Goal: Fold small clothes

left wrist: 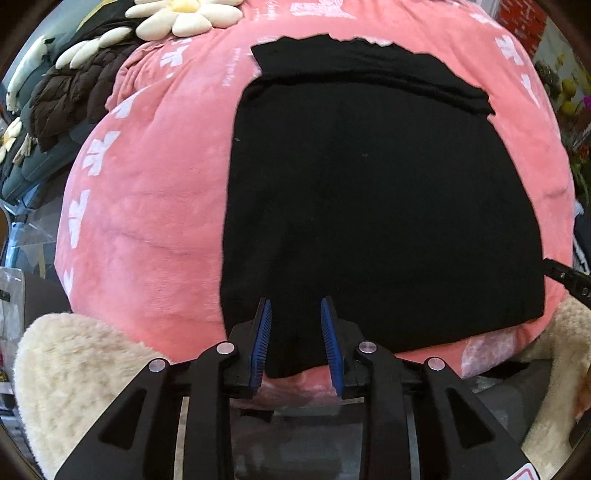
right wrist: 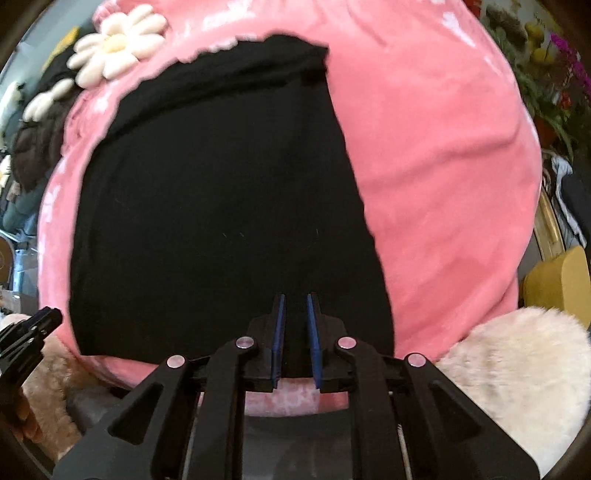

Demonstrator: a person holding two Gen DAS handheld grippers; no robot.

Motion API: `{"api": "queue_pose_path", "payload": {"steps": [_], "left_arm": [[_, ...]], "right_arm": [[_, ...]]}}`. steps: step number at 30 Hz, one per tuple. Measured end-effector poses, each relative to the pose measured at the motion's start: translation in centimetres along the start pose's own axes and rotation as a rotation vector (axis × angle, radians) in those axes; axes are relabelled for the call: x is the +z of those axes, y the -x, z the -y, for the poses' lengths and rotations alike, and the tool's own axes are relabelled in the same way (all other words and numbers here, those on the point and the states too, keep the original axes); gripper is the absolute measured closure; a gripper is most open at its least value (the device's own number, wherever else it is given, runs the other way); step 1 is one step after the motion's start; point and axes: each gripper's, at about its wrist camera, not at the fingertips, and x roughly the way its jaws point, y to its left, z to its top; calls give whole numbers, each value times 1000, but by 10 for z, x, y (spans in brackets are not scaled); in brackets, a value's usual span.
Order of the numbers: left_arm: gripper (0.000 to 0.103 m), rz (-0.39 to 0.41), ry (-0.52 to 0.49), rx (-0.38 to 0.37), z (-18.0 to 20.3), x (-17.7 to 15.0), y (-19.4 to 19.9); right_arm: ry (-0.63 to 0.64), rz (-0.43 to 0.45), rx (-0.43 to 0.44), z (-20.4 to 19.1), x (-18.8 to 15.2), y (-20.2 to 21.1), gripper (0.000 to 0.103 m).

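Observation:
A black garment (left wrist: 369, 206) lies flat on a pink plush blanket (left wrist: 147, 229), its far end folded over in a band. My left gripper (left wrist: 296, 306) is open, its blue pads either side of the garment's near left hem. In the right wrist view the same garment (right wrist: 221, 221) fills the middle of the blanket (right wrist: 443, 184). My right gripper (right wrist: 295, 301) is open with a narrow gap, over the near right hem. No cloth shows pinched in either. Each gripper shows at the edge of the other's view: the right one (left wrist: 569, 282), the left one (right wrist: 29, 332).
Cream fleece cushions (left wrist: 74, 369) (right wrist: 517, 369) flank the near edge. White daisy-shaped cushions (left wrist: 184, 18) and a dark quilted jacket (left wrist: 70, 99) lie at the far left. Flowers and plants (right wrist: 546, 66) stand at the right, with a yellow object (right wrist: 557, 280).

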Motion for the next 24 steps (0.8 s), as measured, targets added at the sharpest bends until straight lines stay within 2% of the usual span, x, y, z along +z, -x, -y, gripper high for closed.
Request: {"api": "queue_pose_path", "payload": {"steps": [2, 4, 9, 10, 11, 13, 15, 20, 24], "left_arm": [[77, -28, 1, 1, 2, -1, -10], [77, -53, 5, 3, 4, -3, -19], [77, -63, 3, 3, 5, -6, -24], [76, -66, 7, 3, 5, -6, -25], [76, -70, 9, 1, 5, -6, -27], [76, -79, 11, 9, 5, -6, -29], [75, -83, 8, 8, 5, -7, -30], [69, -91, 51, -6, -5, -8, -32], [61, -55, 95, -47, -16, -3, -25]], "right_arm": [[1, -108, -79, 0, -5, -23, 90], [-24, -144, -79, 3, -8, -28, 91], [-12, 1, -46, -7, 0, 3, 90], [4, 6, -38, -12, 2, 2, 88], [15, -3, -41, -16, 2, -3, 80], [29, -50, -69, -21, -2, -20, 73], [33, -122, -87, -22, -8, -36, 73], [40, -123, -93, -28, -13, -28, 73], [-7, -18, 9, -24, -3, -2, 73]]}}
